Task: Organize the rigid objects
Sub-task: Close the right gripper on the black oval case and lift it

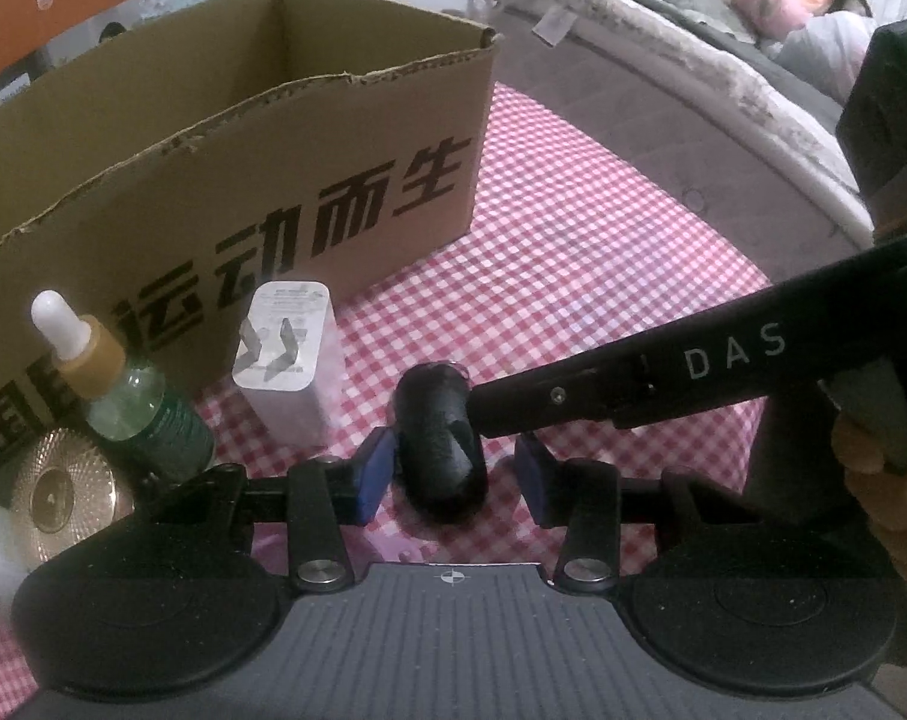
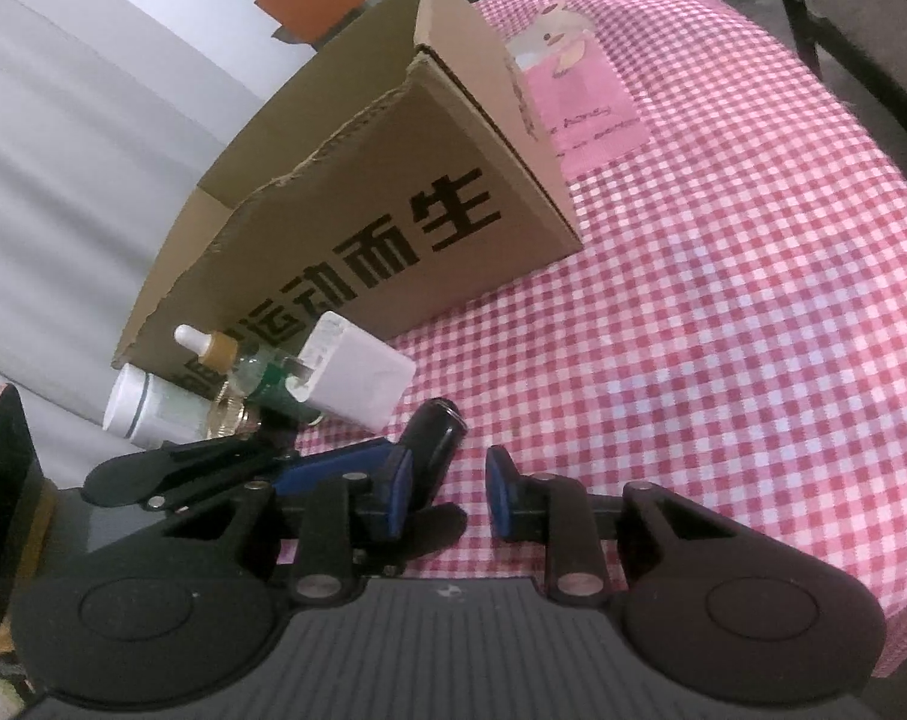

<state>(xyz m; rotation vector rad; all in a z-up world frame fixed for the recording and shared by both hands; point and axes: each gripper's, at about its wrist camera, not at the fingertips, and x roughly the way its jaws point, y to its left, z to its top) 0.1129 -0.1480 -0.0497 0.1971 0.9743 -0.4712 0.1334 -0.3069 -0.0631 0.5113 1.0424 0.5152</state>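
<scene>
Surface: covered by a red-and-white checked cloth [image 2: 723, 300]; it carries everything listed below.
Cardboard box [image 1: 213, 180]: open-topped, torn upper edge, black printed characters on its long printed side. Stands upright on the cloth.
Right gripper [image 2: 450, 495]: low over the cloth, out from the box's printed side. Fingers released, bare cloth showing in the gap; one finger's tip lies at the black cylinder's far end.
Left gripper [image 1: 453, 474]: also out from the printed side. Fingers not clenched: one blue pad [image 1: 375, 471] lies against the cylinder, the other stands just clear.
White tube [image 2: 144, 408]: lying near the box's printed side, at its far end.
Dropper bottle [image 1: 123, 390]: green glass, white bulb, just beside the printed side.
White charger plug [image 1: 288, 354]: prongs showing, close to the printed side.
Gold disc [image 1: 57, 492]: beside the bottle, close to the printed side.
Black cylinder [image 1: 441, 438]: on the cloth, farther from the box than the plug, between the left fingers.
</scene>
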